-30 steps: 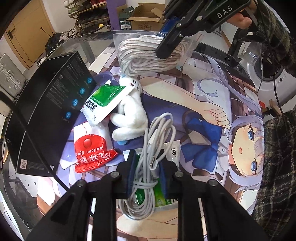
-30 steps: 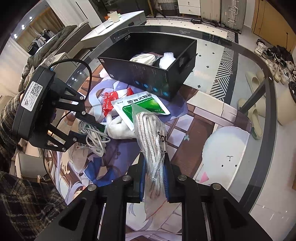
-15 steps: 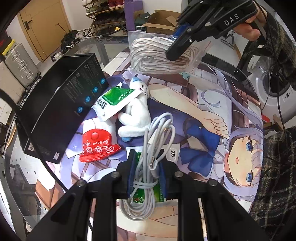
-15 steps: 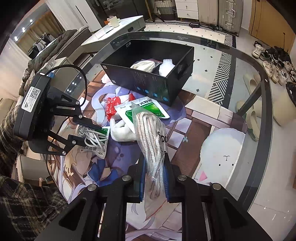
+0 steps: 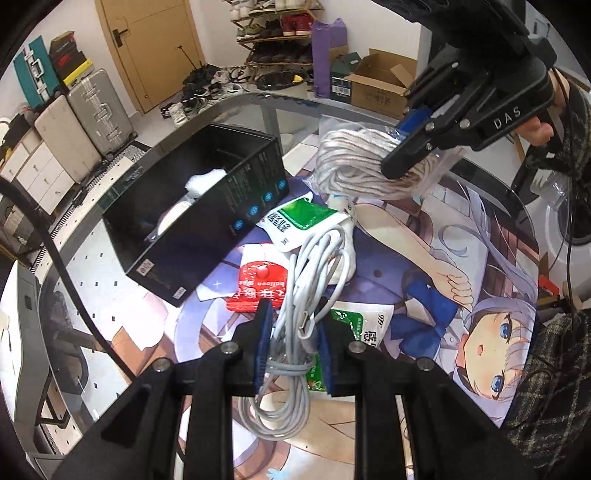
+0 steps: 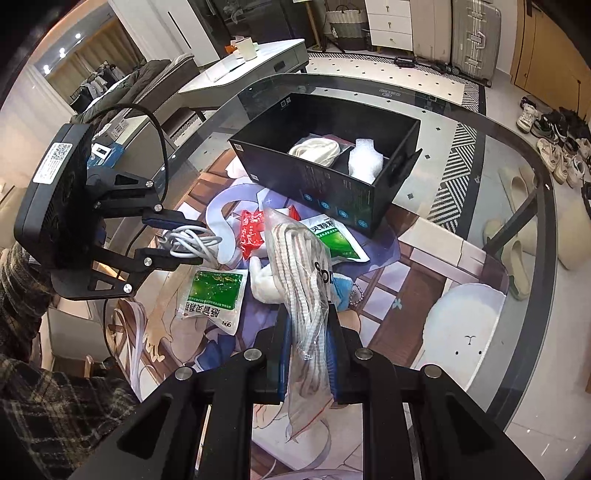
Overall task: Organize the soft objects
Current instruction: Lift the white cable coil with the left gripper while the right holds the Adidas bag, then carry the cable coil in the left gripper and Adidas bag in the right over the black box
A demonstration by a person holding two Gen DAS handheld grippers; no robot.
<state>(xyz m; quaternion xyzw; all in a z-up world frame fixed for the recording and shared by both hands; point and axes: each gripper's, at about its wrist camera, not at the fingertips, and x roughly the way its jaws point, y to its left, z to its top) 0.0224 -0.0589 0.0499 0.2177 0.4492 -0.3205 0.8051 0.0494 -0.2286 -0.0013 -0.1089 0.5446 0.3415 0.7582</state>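
Soft objects lie scattered across a glass table (image 6: pixel 517 155) under a printed anime mat (image 5: pixel 461 258), and both grippers already have one each. Far left in the left wrist view, suitcases (image 5: pixel 99 110) stand by a wooden door (image 5: pixel 155 48), with a shoe rack (image 5: pixel 280 33) and an open cardboard box (image 5: pixel 380 88) along the back wall. Moving in, the black box (image 5: pixel 207 221) sits on the mat's left side, open-topped, with a cream bundle (image 6: pixel 314 151) and a white foam wad (image 6: pixel 365 162) inside, each in its own compartment as far as I can tell. Just beside the box lie a red balloon-glue packet (image 5: pixel 255 288), a green-and-white sachet (image 5: pixel 299 221) and a white plush toy (image 6: pixel 266 280), the sachet overlapping the plush. A second green sachet (image 6: pixel 214 295) lies nearer the person.

Left gripper (image 5: pixel 291 343) points steeply down, its jaws clamped on a coiled grey cable (image 5: pixel 317 266) that hangs clear of the mat, loops dangling either side of the blue pads. Right gripper (image 6: pixel 308 347), also angled steeply down, is pinched tight on a clear bag of white rope (image 6: pixel 299 266), lifted above the plush. A plaid sleeve (image 6: pixel 55 406) shows behind the left tool.
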